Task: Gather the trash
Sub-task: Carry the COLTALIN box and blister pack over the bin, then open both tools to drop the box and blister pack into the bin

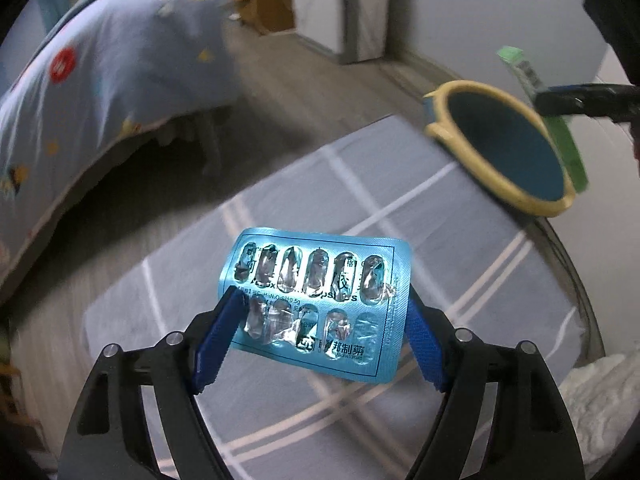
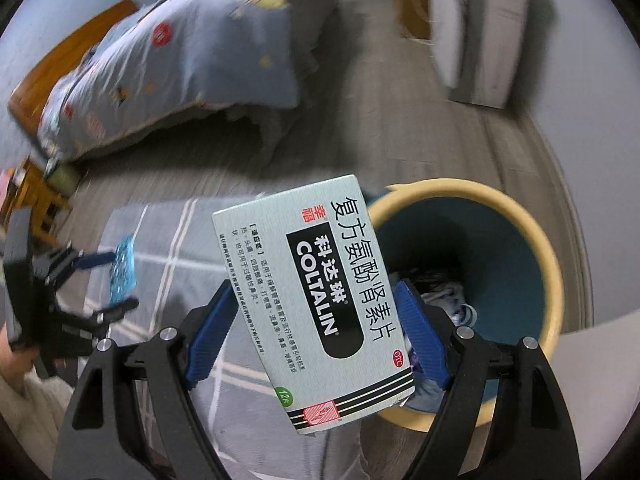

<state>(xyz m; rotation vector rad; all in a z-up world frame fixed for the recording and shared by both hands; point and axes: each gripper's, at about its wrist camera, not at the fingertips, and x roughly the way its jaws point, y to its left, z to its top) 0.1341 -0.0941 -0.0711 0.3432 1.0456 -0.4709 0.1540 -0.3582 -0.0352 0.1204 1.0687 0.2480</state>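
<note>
My left gripper [image 1: 324, 320], pads clamped across an emptied blister pack [image 1: 320, 300], frame centre. My right gripper [image 2: 316, 328] pinches the medicine box [image 2: 316, 304] by its edges, beside the bin [image 2: 552, 264] lower right, ready to drop.
</note>
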